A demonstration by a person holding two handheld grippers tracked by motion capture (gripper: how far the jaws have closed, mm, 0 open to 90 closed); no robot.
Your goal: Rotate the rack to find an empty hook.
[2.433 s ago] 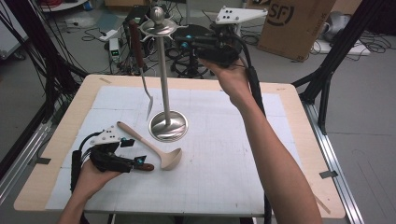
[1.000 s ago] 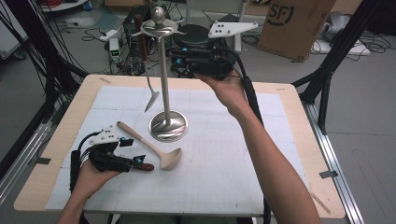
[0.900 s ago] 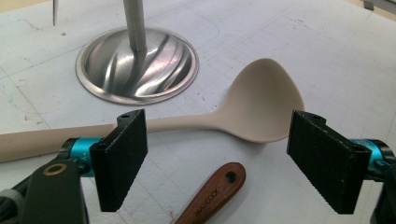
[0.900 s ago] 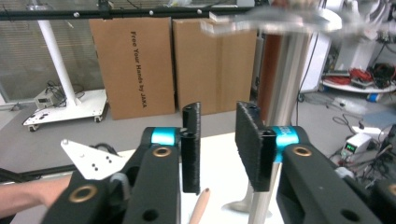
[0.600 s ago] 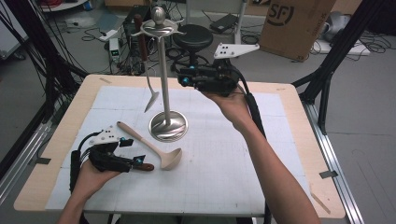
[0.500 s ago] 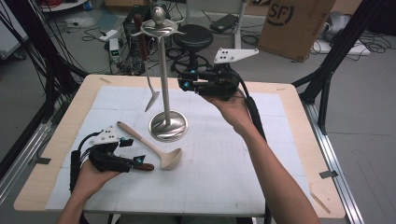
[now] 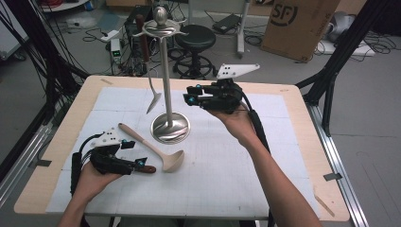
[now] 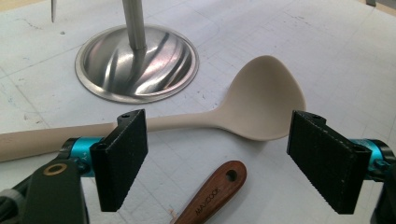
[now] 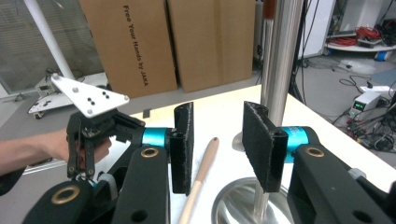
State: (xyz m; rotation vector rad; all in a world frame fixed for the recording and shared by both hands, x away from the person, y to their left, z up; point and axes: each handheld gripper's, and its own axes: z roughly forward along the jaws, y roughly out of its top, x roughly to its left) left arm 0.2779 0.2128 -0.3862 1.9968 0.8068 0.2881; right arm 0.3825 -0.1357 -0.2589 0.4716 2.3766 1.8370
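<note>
Clearly the right gripper [image 7: 190,97], fingers just opening and empty, hangs near the stand [image 7: 166,85]; a bump could topple it; left gripper [image 8: 224,163] fingers gape, empty, over the ladle [image 8: 261,105].

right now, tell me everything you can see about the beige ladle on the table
The beige ladle lies flat on the white mat, matte and smooth like silicone or plastic. Its long straight handle runs back-left and its rounded bowl faces up, front-right of the metal stand's base, close to it but apart. A wooden handle lies just beside the bowl. The left tongs stand open just before it, not touching.
</note>
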